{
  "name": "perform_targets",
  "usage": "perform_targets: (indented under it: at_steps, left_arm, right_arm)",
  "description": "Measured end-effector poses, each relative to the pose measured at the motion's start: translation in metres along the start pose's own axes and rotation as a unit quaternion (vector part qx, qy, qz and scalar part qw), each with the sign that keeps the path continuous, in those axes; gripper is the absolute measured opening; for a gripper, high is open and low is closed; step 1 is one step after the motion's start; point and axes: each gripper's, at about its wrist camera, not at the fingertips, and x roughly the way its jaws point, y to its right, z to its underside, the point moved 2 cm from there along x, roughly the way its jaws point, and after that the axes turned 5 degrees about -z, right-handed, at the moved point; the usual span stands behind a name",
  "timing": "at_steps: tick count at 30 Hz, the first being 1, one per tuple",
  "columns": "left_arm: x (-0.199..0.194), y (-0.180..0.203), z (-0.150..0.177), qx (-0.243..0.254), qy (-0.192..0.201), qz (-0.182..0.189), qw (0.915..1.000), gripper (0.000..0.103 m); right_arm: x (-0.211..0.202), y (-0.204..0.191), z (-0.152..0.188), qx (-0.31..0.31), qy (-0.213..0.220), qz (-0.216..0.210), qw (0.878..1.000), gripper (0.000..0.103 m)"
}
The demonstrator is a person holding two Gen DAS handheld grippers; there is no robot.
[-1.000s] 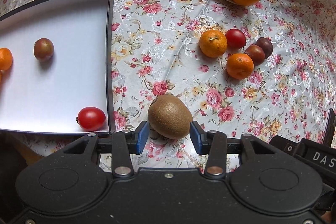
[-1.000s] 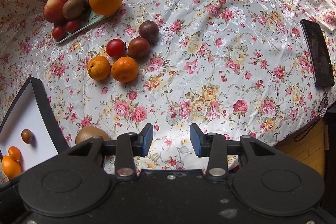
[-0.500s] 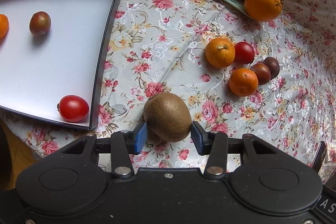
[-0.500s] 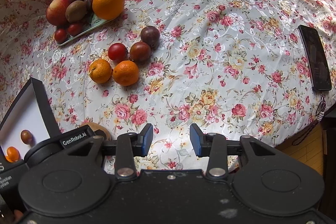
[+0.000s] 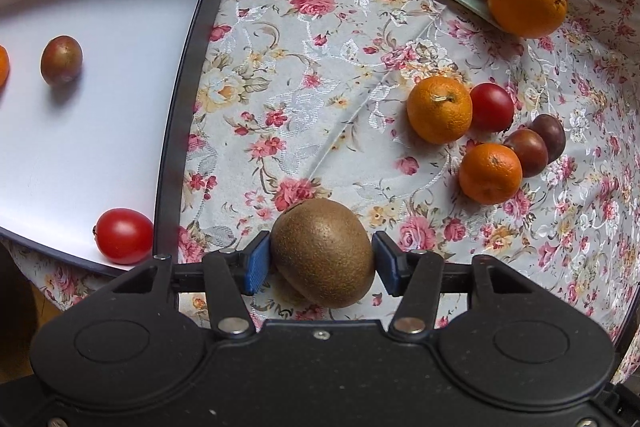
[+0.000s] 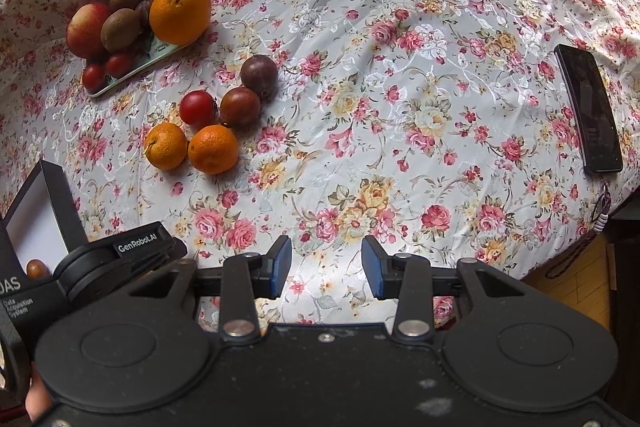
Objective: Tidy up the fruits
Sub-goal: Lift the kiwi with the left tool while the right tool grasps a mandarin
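Note:
A brown kiwi (image 5: 324,253) sits between the blue pads of my left gripper (image 5: 322,261), which is shut on it just above the floral cloth. The white box (image 5: 120,131) with a dark rim lies to the left. It holds a red tomato (image 5: 124,235), a dark plum (image 5: 61,60) and an orange at the frame edge. Loose on the cloth are two mandarins (image 5: 439,109), a tomato (image 5: 491,106) and two dark plums (image 5: 526,151). My right gripper (image 6: 326,267) hangs open and empty over bare cloth.
A green tray (image 6: 132,73) at the back holds a large orange (image 6: 180,13), kiwis, an apple and tomatoes. A black phone (image 6: 588,107) lies near the table's right edge. The left gripper's body (image 6: 120,255) shows at the lower left of the right wrist view.
The left pads have closed onto the kiwi, and the left gripper has swung toward the box. Its body has come into the right wrist view. The right gripper has barely moved.

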Motion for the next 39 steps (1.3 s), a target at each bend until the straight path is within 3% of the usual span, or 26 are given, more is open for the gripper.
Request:
perform_targets:
  at_steps: [12, 19, 24, 29, 39]
  left_arm:
    - [0.004, 0.007, -0.008, 0.036, -0.004, -0.006, 0.9993, 0.057]
    - [-0.021, 0.022, -0.021, 0.081, 0.027, -0.004, 0.9963, 0.057]
    - [-0.038, 0.036, -0.027, 0.144, 0.059, -0.036, 0.9872, 0.057]
    - [-0.051, 0.043, -0.034, 0.177, 0.076, -0.032, 0.9808, 0.057]
    - [-0.047, 0.035, -0.057, 0.175, 0.069, -0.03, 0.9816, 0.057]
  right_arm:
    - [0.005, 0.005, -0.019, 0.015, 0.001, -0.001, 1.0, 0.041]
    - [0.015, 0.013, -0.04, 0.041, -0.009, -0.002, 0.999, 0.041]
    - [0.022, 0.019, -0.057, 0.064, -0.012, -0.001, 0.998, 0.041]
    - [0.03, 0.017, -0.072, 0.075, -0.01, 0.005, 0.997, 0.041]
    - [0.045, -0.016, -0.083, 0.068, -0.002, -0.019, 0.998, 0.041]
